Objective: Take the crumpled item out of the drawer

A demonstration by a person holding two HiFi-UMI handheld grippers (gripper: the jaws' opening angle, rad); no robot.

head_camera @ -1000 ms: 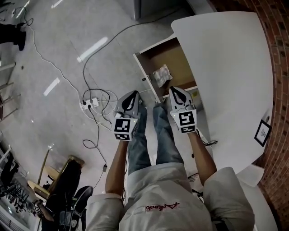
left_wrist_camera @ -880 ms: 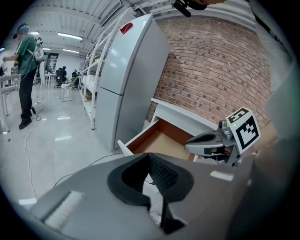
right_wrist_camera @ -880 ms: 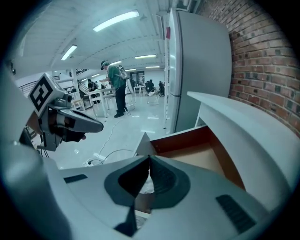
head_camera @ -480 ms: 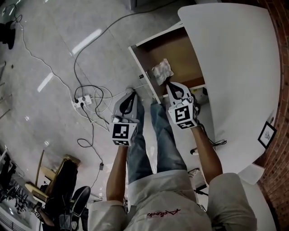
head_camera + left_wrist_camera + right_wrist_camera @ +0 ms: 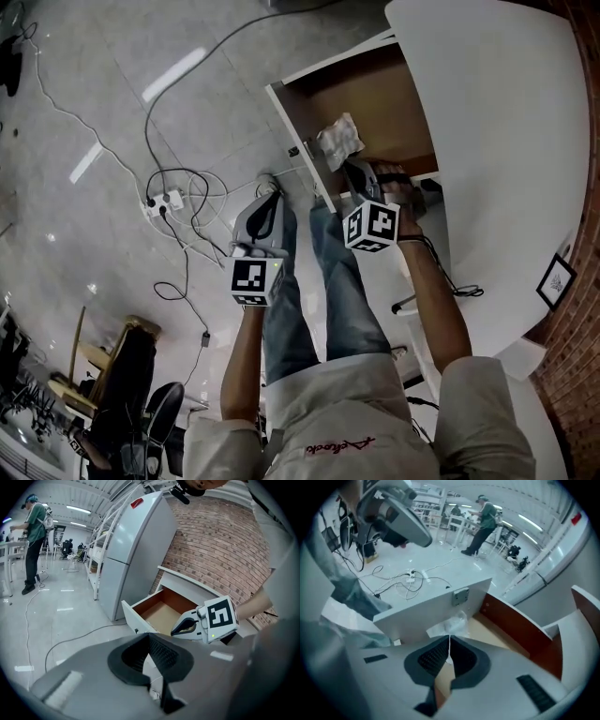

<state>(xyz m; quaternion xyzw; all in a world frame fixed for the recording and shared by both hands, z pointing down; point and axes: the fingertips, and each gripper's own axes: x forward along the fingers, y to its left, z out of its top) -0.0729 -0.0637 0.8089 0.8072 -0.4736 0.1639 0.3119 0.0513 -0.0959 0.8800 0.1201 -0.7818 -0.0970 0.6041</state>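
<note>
Left tongs [image 5: 273, 195] shut, right tongs [image 5: 350, 168] shut, angled down.

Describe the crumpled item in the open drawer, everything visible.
The crumpled whitish item, thin and slightly translucent like plastic wrap or paper, lies on the brown wooden floor of the open white drawer, close against the inside of its front panel. It is bunched and wrinkled, not folded. The right hand-held gripper, jaws shut, points down at it from close by; whether the tips touch it cannot be told.

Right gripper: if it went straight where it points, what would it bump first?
Probably the crumpled item in the open drawer, just past the shut jaws of the right gripper; depth unclear.
</note>
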